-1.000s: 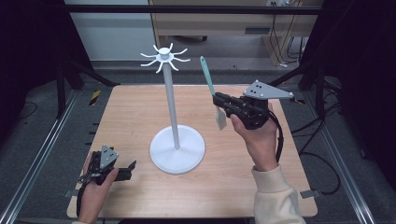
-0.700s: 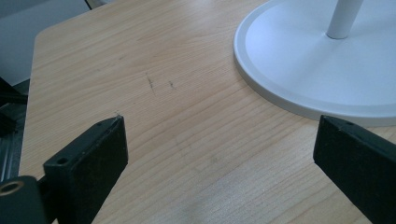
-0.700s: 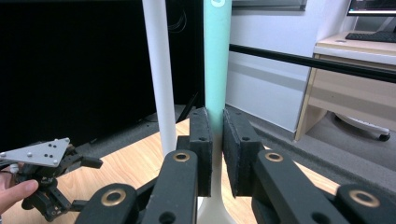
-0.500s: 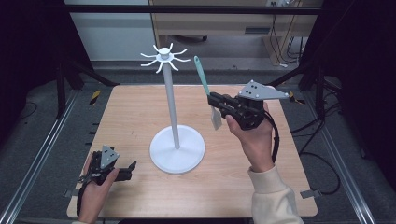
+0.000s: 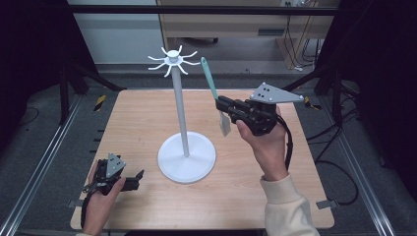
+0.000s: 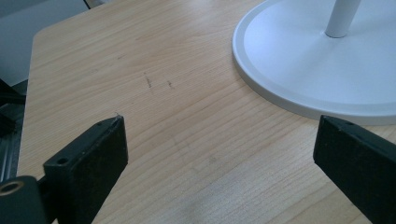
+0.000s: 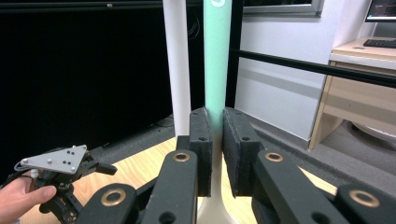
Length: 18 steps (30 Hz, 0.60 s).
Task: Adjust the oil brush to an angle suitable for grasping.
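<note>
A white stand (image 5: 179,98) rises from a round base (image 5: 187,157) at the table's middle, with a ring of hooks (image 5: 173,59) on top. My right gripper (image 5: 220,104) is shut on a spatula with a teal handle (image 5: 209,76) and a pale blade (image 5: 224,123), held upright just right of the pole. In the right gripper view the pads grip the teal handle (image 7: 217,56), and the pole (image 7: 177,70) stands close beside it. My left gripper (image 5: 140,178) rests at the table's front left, open. Its jaws (image 6: 219,154) face the base (image 6: 303,60) with nothing between them.
The wooden table (image 5: 137,118) sits between metal rails (image 5: 44,162) with black curtains at both sides. A desk and cables (image 5: 295,29) stand beyond the far edge. A yellow-black marker (image 5: 100,102) lies off the table's left corner.
The right gripper has carried the spatula a little to the left, closer to the stand's pole and hooks. The left gripper has stayed where it was.
</note>
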Each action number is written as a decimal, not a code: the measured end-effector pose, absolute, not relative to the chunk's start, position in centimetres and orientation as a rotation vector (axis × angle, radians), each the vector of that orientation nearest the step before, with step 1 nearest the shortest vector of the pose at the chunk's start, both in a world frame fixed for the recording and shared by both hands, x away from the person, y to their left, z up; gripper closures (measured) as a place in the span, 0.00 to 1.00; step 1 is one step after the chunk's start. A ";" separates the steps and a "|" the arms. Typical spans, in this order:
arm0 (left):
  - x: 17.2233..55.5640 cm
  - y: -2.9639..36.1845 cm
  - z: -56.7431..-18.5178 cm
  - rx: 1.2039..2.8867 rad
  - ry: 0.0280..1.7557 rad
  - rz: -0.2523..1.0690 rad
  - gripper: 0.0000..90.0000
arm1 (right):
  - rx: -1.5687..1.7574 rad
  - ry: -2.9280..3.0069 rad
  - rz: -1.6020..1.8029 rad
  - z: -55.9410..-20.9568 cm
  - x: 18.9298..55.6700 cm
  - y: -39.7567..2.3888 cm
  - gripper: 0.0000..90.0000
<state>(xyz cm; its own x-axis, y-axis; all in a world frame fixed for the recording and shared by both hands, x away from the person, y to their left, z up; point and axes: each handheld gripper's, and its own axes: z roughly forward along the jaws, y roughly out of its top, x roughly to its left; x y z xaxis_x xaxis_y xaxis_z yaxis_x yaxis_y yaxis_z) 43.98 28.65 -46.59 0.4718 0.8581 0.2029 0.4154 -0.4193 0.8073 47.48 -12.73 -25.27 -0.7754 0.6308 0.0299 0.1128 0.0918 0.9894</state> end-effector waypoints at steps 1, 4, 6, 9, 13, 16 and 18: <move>44.0 28.6 -46.6 2.022 1.053 0.812 0.03 | 0.730 1.978 1.726 -25.3 47.6 -12.6 0.92; 44.0 28.6 -46.6 2.025 1.051 0.813 0.03 | 0.728 1.983 1.726 -25.3 47.6 -12.5 0.92; 44.0 28.6 -46.6 2.025 1.052 0.810 0.03 | 0.727 1.988 1.726 -25.3 47.6 -12.5 0.92; 44.0 28.6 -46.6 2.025 1.052 0.811 0.03 | 0.725 1.993 1.728 -25.3 47.7 -12.4 0.92; 44.0 28.6 -46.6 2.025 1.052 0.810 0.03 | 0.722 2.004 1.730 -25.3 47.7 -12.3 0.92; 44.0 28.6 -46.6 2.026 1.051 0.810 0.03 | 0.722 2.018 1.727 -25.4 47.8 -12.2 0.92; 44.0 28.6 -46.6 2.026 1.052 0.810 0.03 | 0.724 2.027 1.728 -25.5 47.9 -12.0 0.92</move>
